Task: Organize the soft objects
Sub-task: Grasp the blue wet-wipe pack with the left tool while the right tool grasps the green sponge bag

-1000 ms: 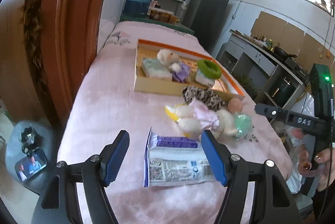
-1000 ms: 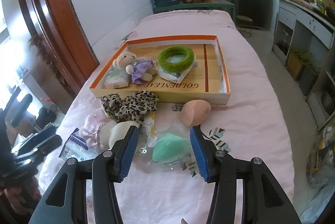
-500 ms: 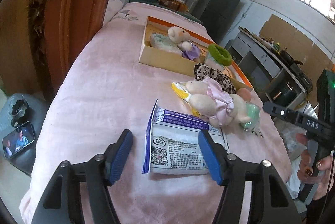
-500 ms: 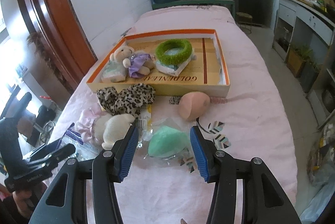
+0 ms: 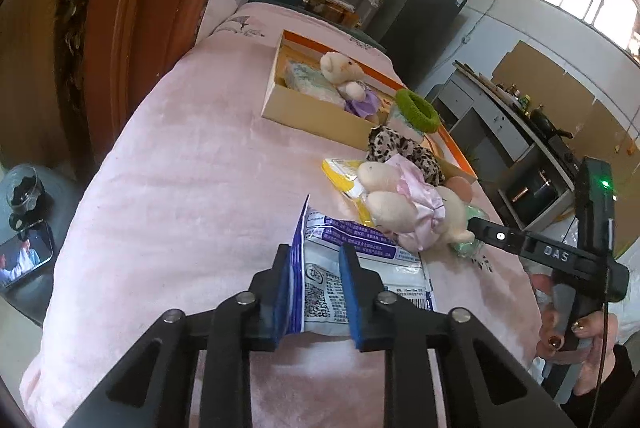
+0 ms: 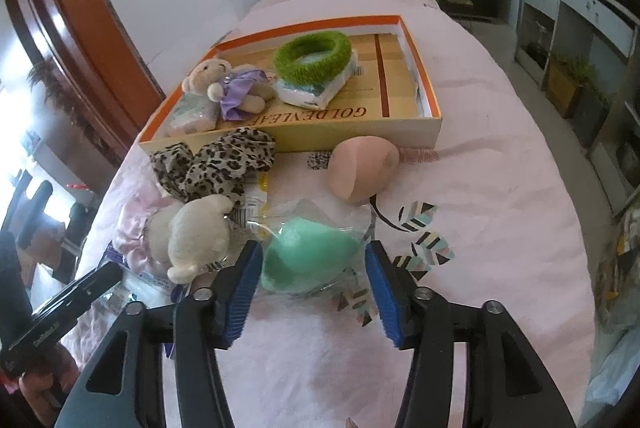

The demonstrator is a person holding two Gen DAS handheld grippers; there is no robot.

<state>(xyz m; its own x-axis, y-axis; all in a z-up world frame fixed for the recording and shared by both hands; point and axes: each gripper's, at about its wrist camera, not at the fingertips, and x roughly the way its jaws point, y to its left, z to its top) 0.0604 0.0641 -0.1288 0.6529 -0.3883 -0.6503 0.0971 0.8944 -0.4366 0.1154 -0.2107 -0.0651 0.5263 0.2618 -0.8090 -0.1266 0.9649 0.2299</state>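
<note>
left gripper just closed, pinching crinkly plastic tissue pack (flat, long axis rightward) | right gripper agape, astride bagged green teardrop sponge | fuzzy pink blanket

Left hand-held gripper just pinched closed — right hand-held gripper spread wide.

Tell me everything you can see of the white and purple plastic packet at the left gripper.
The white and purple plastic packet is a flat, crinkly soft pack with purple edge bands, small print and a QR code. It lies on the pink fleece cover. The left gripper, whose jaws have just been closing, pinches its near left corner between blue pads. Its far end touches the cream plush toy in a pink dress.
</note>
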